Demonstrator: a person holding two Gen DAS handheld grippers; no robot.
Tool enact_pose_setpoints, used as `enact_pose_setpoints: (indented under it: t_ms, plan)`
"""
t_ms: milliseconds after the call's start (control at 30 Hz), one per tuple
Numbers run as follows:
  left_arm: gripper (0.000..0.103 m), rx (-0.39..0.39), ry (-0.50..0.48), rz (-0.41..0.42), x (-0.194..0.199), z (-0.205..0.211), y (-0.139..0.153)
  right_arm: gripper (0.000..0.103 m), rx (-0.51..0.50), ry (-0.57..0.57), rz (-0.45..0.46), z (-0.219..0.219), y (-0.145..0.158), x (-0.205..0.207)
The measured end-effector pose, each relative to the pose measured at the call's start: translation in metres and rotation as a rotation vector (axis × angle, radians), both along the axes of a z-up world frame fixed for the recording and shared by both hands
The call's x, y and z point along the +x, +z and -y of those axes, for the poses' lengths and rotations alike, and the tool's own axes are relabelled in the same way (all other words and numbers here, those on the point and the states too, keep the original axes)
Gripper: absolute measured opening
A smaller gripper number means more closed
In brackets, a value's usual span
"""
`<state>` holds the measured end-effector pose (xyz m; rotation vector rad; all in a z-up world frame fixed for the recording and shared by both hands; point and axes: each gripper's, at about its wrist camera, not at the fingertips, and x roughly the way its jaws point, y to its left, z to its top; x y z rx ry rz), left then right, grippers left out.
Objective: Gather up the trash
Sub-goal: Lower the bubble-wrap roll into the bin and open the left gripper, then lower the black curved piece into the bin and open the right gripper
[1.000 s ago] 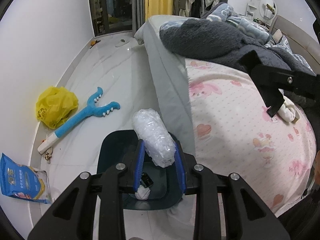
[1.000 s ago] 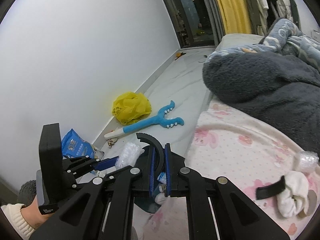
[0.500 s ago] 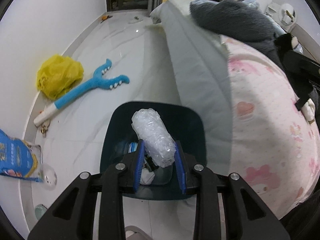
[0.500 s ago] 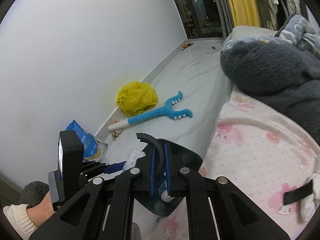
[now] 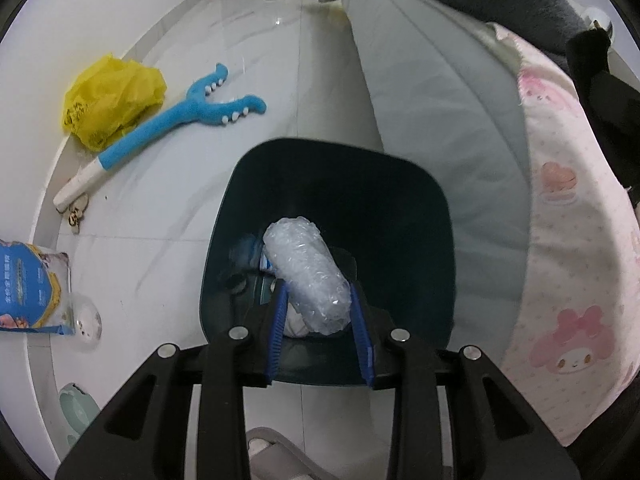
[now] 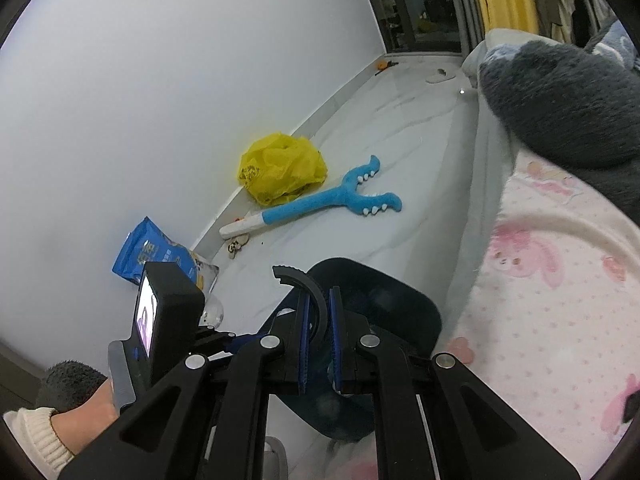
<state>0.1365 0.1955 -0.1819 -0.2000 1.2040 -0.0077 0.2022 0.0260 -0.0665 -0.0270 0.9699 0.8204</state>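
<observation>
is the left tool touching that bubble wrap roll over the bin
Touching. The left wrist view shows the left tool with both blue pads pressed against the sides of the bubble wrap roll, which it holds above the open dark bin.

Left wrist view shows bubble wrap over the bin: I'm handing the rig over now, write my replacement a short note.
Left gripper: gripping the bubble wrap roll over the dark bin; not released.
Right gripper: shut on a curved black strip, near the bin.
Done: some trash already lies in the bin.
Left: drop both pieces in. The yellow bag and blue packet on the floor may come next.
</observation>
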Motion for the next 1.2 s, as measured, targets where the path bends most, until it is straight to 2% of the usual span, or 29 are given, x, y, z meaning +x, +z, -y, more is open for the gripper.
enact_pose_setpoints:
  t_ms: [167, 200, 267, 533, 767, 1200]
  plan:
    - [0.036, -0.009, 0.007, -0.033, -0.002, -0.006, -0.010, 0.009, -0.016, 0.010, -0.021, -0.012, -0.013, 0.005]
    - [0.038, -0.008, 0.008, -0.031, -0.002, -0.007, -0.010, 0.009, -0.019, 0.011, -0.025, -0.014, -0.015, 0.006]
    - [0.053, -0.014, 0.010, -0.025, -0.002, -0.011, -0.009, 0.009, -0.026, 0.012, -0.032, -0.018, -0.020, 0.007]
    - [0.067, 0.009, 0.014, 0.014, -0.008, -0.024, 0.003, 0.009, -0.076, 0.012, -0.065, -0.034, -0.044, 0.014]
    - [0.076, 0.021, 0.034, 0.098, -0.016, -0.037, 0.026, 0.009, -0.131, 0.008, -0.109, -0.049, -0.071, 0.016]
    - [0.083, 0.030, 0.085, 0.292, -0.028, -0.052, 0.080, 0.010, -0.205, 0.036, -0.169, -0.071, -0.103, 0.011]
